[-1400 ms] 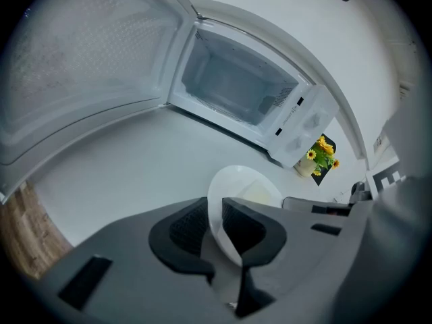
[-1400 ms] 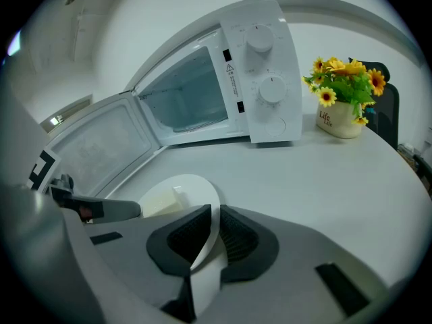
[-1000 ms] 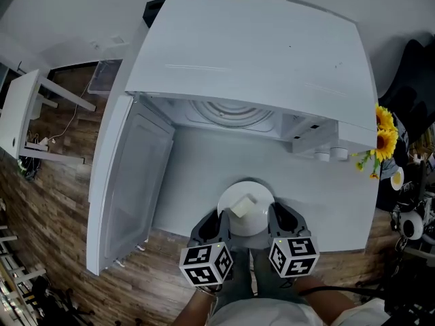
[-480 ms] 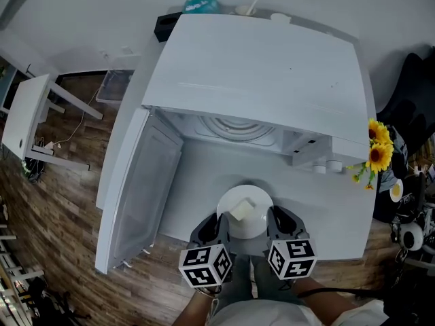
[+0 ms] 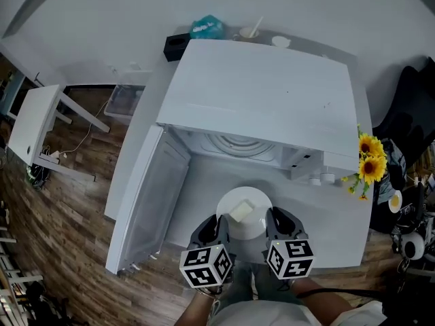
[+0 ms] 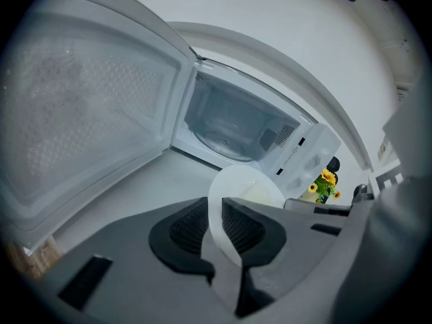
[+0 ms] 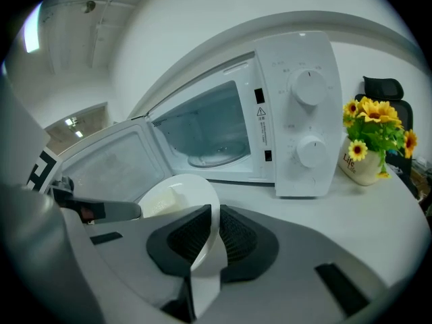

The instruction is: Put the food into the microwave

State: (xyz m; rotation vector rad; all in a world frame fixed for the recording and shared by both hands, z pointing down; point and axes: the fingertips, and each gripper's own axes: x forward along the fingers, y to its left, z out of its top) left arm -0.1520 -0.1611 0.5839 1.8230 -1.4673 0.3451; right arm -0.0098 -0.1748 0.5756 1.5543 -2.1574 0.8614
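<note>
A white plate (image 5: pixel 246 212) carries a pale block of food (image 5: pixel 241 210) and hangs above the table in front of the microwave. My left gripper (image 5: pixel 218 228) is shut on the plate's left rim (image 6: pixel 217 221). On the opposite rim (image 7: pixel 206 248) my right gripper (image 5: pixel 273 224) is shut. The white microwave (image 5: pixel 265 90) stands with its door (image 5: pixel 146 195) swung open to the left. Its glass turntable (image 5: pixel 234 143) shows inside the cavity (image 7: pixel 212 130), with nothing on it.
A pot of yellow sunflowers (image 5: pixel 370 158) stands right of the microwave, near its two dials (image 7: pixel 309 86). Behind the microwave lie a black box (image 5: pixel 177 46), a teal packet (image 5: pixel 206 27) and small dishes. A white side table (image 5: pixel 30 124) is at the left over wooden floor.
Both grippers have lifted the plate together. The microwave and table have slid down and smaller in the head view, showing more of the wall behind.
</note>
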